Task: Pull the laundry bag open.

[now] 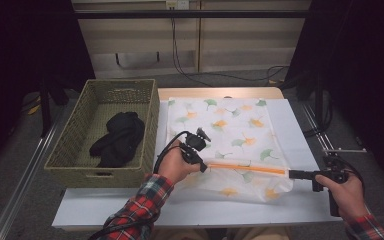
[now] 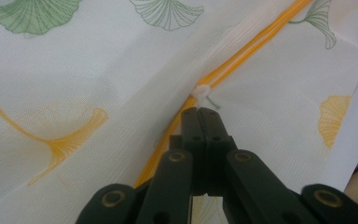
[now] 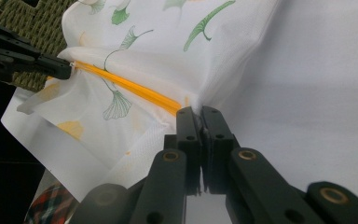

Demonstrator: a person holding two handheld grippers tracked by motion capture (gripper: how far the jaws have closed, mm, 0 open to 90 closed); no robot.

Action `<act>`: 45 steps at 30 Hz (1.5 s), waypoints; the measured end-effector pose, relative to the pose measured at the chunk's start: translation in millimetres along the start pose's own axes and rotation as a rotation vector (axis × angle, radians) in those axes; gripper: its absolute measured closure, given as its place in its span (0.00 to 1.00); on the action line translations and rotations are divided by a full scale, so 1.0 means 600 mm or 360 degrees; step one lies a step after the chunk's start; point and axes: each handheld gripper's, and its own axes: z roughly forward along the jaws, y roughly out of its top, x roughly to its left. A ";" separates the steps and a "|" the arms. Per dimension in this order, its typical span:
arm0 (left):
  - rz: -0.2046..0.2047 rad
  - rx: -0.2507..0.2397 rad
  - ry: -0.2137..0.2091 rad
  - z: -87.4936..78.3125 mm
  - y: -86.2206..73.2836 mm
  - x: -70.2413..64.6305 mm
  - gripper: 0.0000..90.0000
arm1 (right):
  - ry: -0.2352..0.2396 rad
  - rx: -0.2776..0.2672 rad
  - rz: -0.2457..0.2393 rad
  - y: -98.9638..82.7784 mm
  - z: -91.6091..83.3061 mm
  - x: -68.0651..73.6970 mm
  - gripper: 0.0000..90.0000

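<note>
Ginkgo-print bag (image 1: 230, 135) on white table (image 1: 300, 135), its orange zipper (image 1: 245, 168) clenched endwise by left gripper (image 1: 203, 165) and right gripper (image 1: 291, 174).

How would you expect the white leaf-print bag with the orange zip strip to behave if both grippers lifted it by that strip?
Probably floppy: the bag already creases and sags near the left gripper. Likely light, since its thin fabric looks flat. The orange strip, pinched also by the right gripper, might bow between them.

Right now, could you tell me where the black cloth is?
In the high view, the black cloth lies inside the woven basket at the table's left, beside the leaf-print bag.
</note>
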 end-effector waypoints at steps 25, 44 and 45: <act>-0.0071 -0.0006 0.0039 -0.018 -0.013 0.019 1.00 | -0.0048 -0.0002 -0.0006 0.003 -0.004 -0.006 0.97; -0.0111 0.0000 0.0091 -0.032 -0.020 0.032 1.00 | -0.0107 -0.0031 -0.0003 0.004 -0.014 -0.011 0.97; -0.0124 -0.0002 0.0092 -0.035 -0.022 0.034 1.00 | -0.0116 -0.0026 -0.0005 0.004 -0.014 -0.013 0.97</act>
